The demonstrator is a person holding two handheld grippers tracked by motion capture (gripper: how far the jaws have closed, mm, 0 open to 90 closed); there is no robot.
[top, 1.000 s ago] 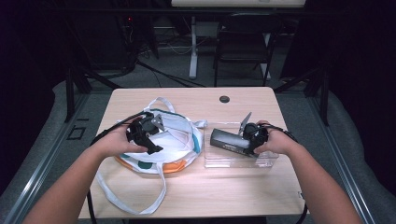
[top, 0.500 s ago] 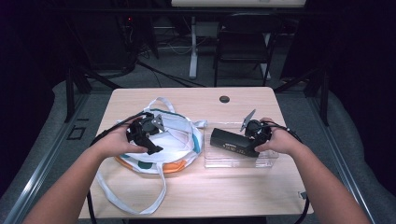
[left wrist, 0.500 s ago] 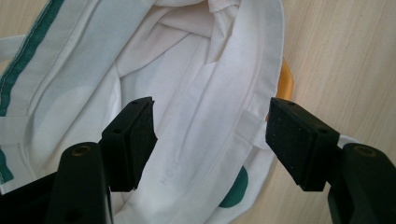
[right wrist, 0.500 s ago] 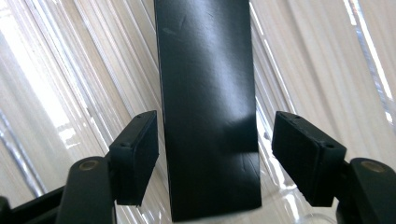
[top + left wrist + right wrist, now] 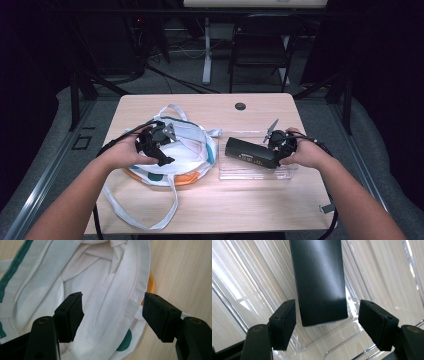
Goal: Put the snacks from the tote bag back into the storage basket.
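A white tote bag (image 5: 192, 150) with green and orange patches lies crumpled on the left half of the table. My left gripper (image 5: 166, 147) hovers over it, open; in the left gripper view its pads (image 5: 75, 312) stand wide apart above the bag's mouth (image 5: 105, 277), apart from the cloth. A long black box (image 5: 247, 152) lies in a clear plastic tray (image 5: 250, 172) at the right. My right gripper (image 5: 273, 146) is at the box's right end. Its jaws have just been opening; the box's end (image 5: 318, 277) sits between them with a gap on each side.
The bag's long white straps (image 5: 145, 220) trail toward the table's front edge (image 5: 225, 231). A small black disc (image 5: 240, 106) is set in the tabletop at the back. A dark chair (image 5: 260, 50) stands beyond the table. Cables run off both grippers.
My right gripper has lifted slightly and drawn back a little from the black box, which stays in the tray. The left gripper and the bag have not moved.
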